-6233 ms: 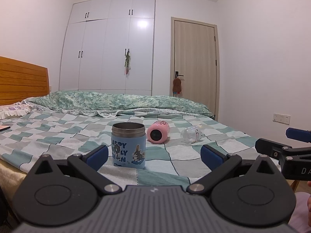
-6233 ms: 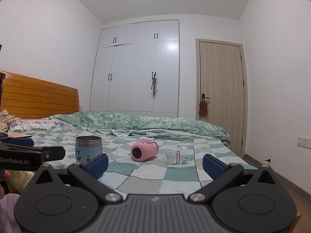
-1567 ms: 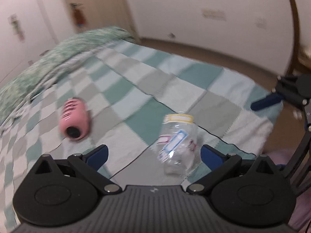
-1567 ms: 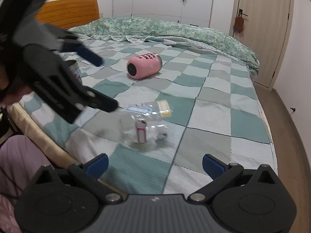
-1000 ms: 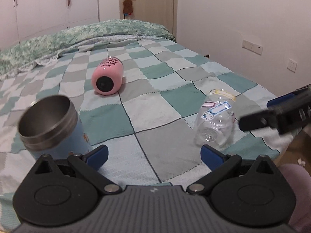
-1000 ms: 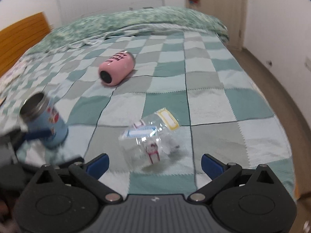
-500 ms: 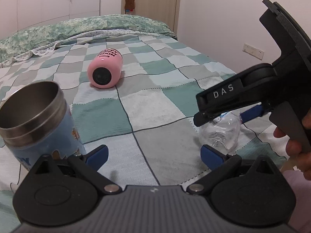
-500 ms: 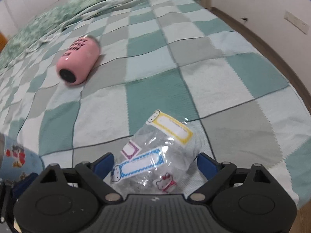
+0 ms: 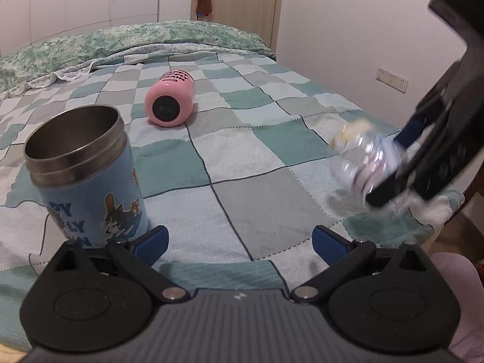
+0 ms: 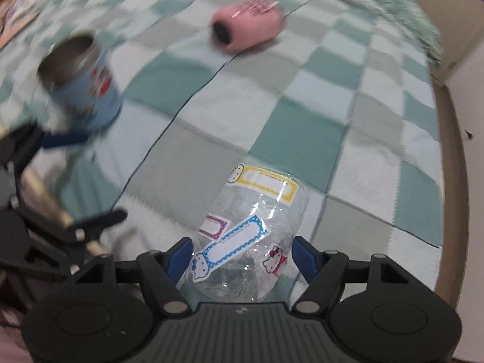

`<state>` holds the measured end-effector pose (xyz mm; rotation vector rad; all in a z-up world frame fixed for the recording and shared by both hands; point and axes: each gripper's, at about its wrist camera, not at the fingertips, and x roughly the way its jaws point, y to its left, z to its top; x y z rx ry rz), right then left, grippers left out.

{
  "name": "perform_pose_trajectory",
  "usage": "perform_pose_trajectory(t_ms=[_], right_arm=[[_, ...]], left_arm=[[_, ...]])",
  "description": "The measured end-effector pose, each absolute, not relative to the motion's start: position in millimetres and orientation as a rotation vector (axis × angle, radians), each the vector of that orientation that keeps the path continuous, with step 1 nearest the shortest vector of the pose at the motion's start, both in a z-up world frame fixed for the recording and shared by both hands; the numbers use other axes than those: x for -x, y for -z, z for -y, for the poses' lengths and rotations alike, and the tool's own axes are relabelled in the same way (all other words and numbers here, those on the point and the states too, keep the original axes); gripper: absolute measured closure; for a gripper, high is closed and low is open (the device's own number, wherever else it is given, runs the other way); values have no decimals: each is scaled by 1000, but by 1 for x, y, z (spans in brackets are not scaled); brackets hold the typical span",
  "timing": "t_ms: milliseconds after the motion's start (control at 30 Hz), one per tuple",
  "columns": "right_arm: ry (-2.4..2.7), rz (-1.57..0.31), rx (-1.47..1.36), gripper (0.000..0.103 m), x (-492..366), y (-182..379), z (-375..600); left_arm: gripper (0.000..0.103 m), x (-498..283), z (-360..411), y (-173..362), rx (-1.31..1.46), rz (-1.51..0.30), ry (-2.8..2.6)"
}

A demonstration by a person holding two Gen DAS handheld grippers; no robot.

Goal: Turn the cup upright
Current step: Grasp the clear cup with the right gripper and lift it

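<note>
So the right gripper (image 10: pixel 242 258) has its jaws clamped on the clear plastic cup (image 10: pixel 248 230), one blue pad (image 10: pixel 179 257) pressed against each side of it. The cup sits squarely between the jaws, poking out ahead of them, with its stickers facing the camera: a yellow label at the far end, a blue dotted one and a small purple one closer in, plus a little cat sticker near the right-hand pad. It's tilted rather than standing straight, and I can't tell whether any part of it touches the checked bed cover (image 10: pixel 302 115).

From the left wrist camera, the same cup (image 9: pixel 367 157) shows up well off to the right of the left gripper (image 9: pixel 239 240), blurry, with the right gripper's (image 9: pixel 393 166) dark fingers wrapped around it near the bed's (image 9: pixel 248 163) right edge.

The left gripper has its jaws spread wide with nothing between them, just bare bed cover ahead. The blue cartoon mug (image 9: pixel 83 175) stands upright just past the left-hand jaw, steel rim open to the top, very close to that pad; can't say if they touch. Further ahead, roughly in line with the gap between the jaws, the pink bottle (image 9: pixel 170 103) lies on its side with its dark end facing the camera.

In the right wrist view, mug (image 10: pixel 80 81) and bottle (image 10: pixel 248 27) are both far ahead and left of the jaws, smeared by blur.
</note>
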<state>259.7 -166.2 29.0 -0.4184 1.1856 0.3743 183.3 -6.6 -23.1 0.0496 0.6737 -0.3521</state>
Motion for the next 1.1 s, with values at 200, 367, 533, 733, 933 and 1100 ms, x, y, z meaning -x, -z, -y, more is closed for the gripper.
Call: perform_pose_trajectory(t_ms=[200, 367, 533, 733, 933, 1100], right_arm=[[-427, -1184, 429, 29, -263, -2, 163], [-379, -1133, 292, 5, -260, -24, 178], [-234, -1148, 187, 5, -283, -23, 172], [-127, -1222, 63, 6, -307, -6, 174], [-68, -1228, 39, 18, -314, -7, 171], [-102, -1231, 47, 43, -311, -7, 169]], left_arm=[[0, -183, 4, 26, -43, -682, 346], [0, -181, 3, 23, -35, -668, 347], [0, -181, 2, 22, -35, -667, 347], [0, -182, -1, 25, -32, -672, 344], [0, -184, -2, 26, -18, -669, 352], [0, -184, -2, 27, -16, -671, 349]])
